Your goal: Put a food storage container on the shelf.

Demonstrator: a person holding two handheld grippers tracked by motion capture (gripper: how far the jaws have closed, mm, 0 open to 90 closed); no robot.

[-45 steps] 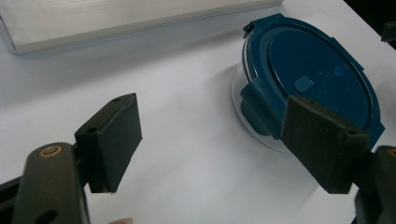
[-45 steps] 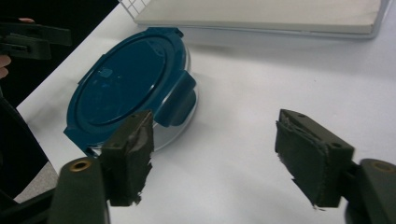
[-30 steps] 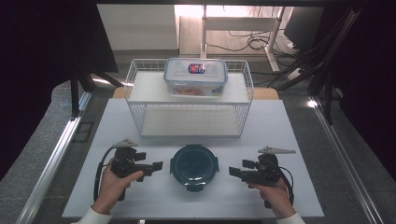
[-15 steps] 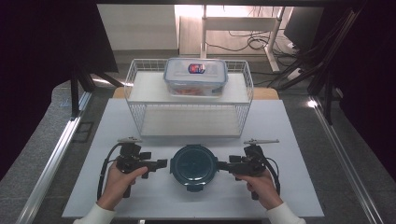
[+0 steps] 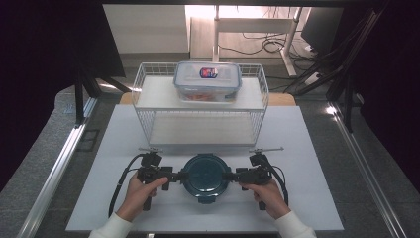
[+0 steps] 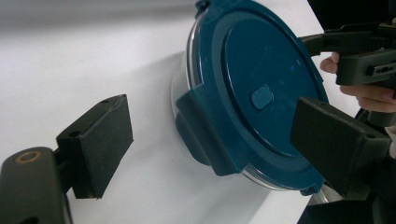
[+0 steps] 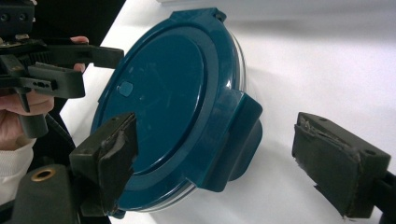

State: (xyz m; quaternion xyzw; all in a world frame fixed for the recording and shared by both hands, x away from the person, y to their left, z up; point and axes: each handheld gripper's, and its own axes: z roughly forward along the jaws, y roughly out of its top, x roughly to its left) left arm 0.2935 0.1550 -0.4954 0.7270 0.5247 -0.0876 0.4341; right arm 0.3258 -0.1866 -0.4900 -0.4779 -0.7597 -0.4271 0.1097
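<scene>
A round clear container with a dark teal lid [image 5: 205, 173] sits on the white table [image 5: 317, 163] near its front edge. My left gripper [image 5: 182, 176] points at its left side and my right gripper [image 5: 228, 176] at its right side. In the left gripper view the left gripper [image 6: 215, 140] is open, with a lid clip [image 6: 201, 135] between the pads [image 6: 100, 140] and untouched. In the right gripper view the right gripper [image 7: 224, 161] has just been opening its jaws. The opposite clip [image 7: 238, 135] stands between them, and neither pad presses on it.
A white wire rack [image 5: 148, 94] stands behind the container. A clear rectangular lidded box [image 5: 208, 82] with a sticker rests on the rack's top shelf. Metal rails [image 5: 59, 163] run along both sides of the table, with dark curtains beyond.
Both hands have moved inward towards the round container, the right one farther. The jaws now straddle its side clips instead of standing apart from it.
</scene>
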